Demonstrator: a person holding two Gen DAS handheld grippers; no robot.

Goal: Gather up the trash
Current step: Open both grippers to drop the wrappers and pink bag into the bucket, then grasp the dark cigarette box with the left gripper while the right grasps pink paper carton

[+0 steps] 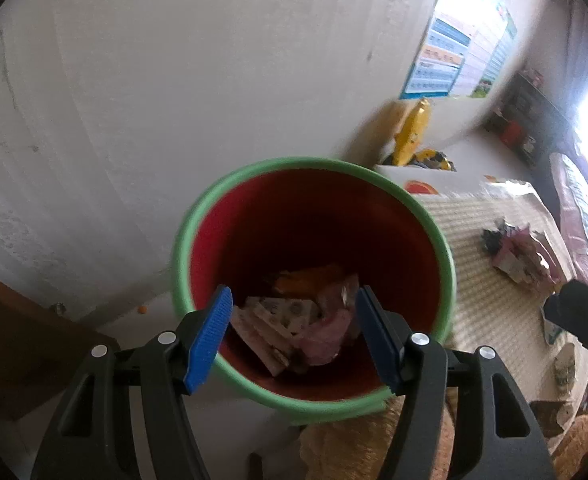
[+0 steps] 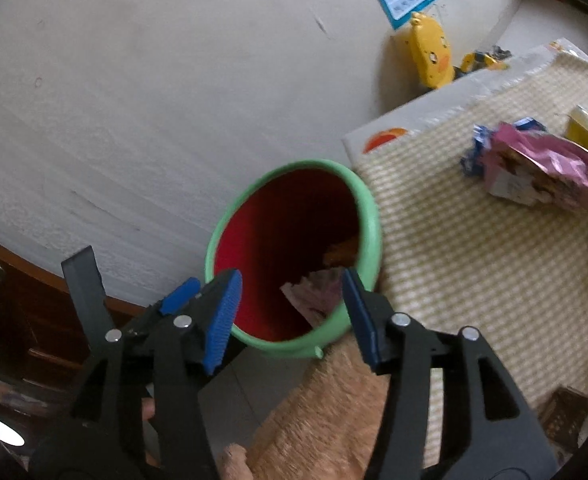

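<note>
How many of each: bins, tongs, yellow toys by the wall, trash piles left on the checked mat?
Bin, green rim, red inside: 1
Tongs, left tongs and right tongs, both open over the bin, nothing between the pads: 2
Yellow toys, duck-shaped toy and smaller toy: 2
Wrapper pile on the checked mat: 1
Total: 6

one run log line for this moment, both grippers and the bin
left gripper: open, empty, over red green-rimmed trash bin | right gripper: open, empty | bin: wrappers inside | pink crumpled wrapper: on checked mat
</note>
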